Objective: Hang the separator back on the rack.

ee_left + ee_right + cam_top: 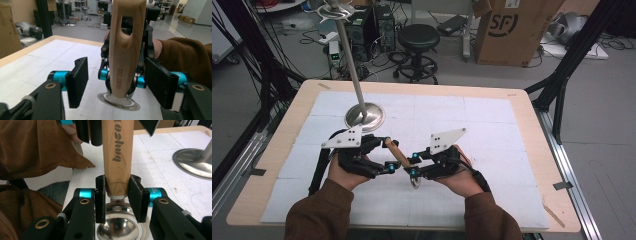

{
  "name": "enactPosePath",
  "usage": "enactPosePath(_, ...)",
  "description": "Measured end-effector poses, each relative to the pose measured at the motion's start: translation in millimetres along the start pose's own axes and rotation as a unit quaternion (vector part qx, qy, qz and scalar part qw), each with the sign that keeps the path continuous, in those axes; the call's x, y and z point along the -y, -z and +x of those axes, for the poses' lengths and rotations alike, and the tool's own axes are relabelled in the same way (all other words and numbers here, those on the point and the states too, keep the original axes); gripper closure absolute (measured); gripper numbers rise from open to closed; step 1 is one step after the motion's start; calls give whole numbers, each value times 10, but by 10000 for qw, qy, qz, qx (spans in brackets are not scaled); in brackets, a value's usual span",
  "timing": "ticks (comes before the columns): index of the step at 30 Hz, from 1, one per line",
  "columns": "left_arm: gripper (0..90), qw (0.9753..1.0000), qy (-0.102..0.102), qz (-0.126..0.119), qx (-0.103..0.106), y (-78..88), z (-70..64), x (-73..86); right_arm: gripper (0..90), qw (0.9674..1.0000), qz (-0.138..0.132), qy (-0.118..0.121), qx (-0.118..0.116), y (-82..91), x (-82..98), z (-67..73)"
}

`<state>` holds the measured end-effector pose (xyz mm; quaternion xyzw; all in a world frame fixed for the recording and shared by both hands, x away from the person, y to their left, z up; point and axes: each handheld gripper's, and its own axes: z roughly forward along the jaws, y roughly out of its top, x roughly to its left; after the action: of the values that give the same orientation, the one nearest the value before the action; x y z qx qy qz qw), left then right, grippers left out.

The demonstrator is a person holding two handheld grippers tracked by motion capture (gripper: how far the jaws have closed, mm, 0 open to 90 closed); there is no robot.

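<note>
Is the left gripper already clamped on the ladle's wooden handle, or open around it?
Open. In the left gripper view the wooden handle stands between the left gripper pads, with gaps on both sides.

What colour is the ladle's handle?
Light natural wood, with dark lettering; the handle shows best in the right gripper view.

From up here I've got the wooden-handled ladle (399,155) slanting between my two tools. My right gripper (413,165) clamps its lower end, the steel bowl hanging just beneath those jaws. My left gripper (388,154) straddles the handle's upper part. Just beyond its grey plate stands the steel stand (364,116)
</note>
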<state>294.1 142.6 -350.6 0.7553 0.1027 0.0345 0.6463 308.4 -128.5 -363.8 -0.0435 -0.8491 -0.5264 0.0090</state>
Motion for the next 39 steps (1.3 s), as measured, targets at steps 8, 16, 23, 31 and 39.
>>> enactPosePath(8, 505, 9998, -7, -100, 161, -13, -2, 4, 688, 10000, -49, 12, -76, -9, -6, 4)
enactPosePath(16, 593, 9997, -79, -209, 125, 18, -14, -17, 687, 9999, -104, 65, -76, -12, -13, 10)
enactPosePath(23, 669, 9994, -43, -241, 256, -6, -19, -9, 688, 9999, -90, 61, -105, -20, -13, 10)
enactPosePath(31, 677, 9996, -150, -103, 193, -10, -29, -12, 687, 10000, 7, 59, -79, -39, -6, 10)
enactPosePath(39, 678, 9999, -36, -15, 108, -26, -34, -17, 685, 10000, 42, 65, -52, -59, 2, 2)
